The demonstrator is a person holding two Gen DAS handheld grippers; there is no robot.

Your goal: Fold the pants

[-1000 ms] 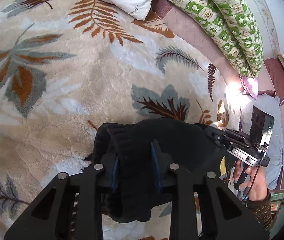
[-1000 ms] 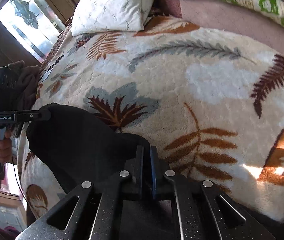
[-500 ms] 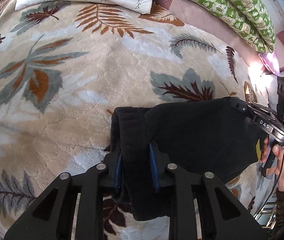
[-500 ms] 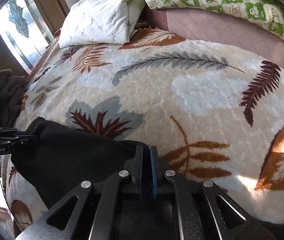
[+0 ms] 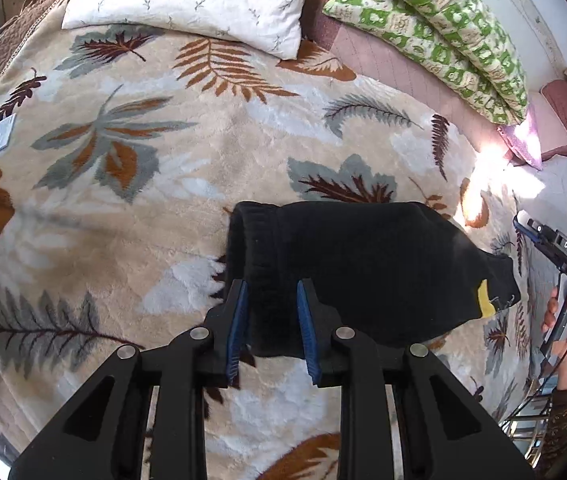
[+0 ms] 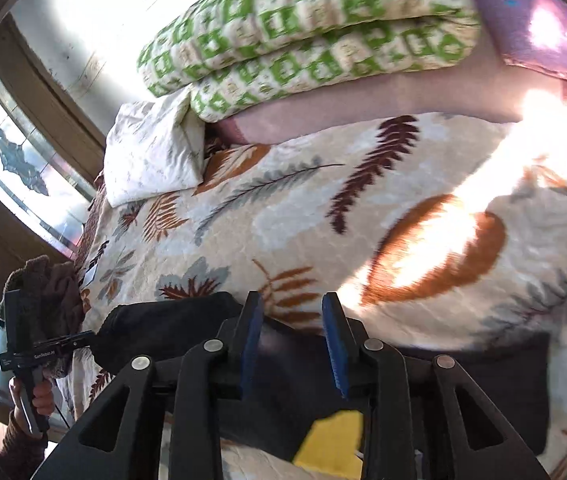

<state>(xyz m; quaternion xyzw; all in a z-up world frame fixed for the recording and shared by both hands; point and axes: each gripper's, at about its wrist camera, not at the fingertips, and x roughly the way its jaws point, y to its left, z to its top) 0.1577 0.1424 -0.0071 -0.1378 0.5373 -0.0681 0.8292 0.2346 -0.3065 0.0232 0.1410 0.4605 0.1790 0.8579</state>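
Left gripper [image 5: 271,296] fingers parted narrowly, straddling ribbed edge of black pants [image 5: 363,264], not pinching. Right gripper [image 6: 293,320] fingers parted, empty, just above pants. Pants folded flat on leaf-print blanket [image 5: 143,200]; pillow [image 5: 187,0] far beyond.

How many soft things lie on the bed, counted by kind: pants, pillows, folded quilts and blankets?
Black pants: 1
White pillow: 1
Green checked quilt: 1
Leaf-print blanket: 1
Total: 4
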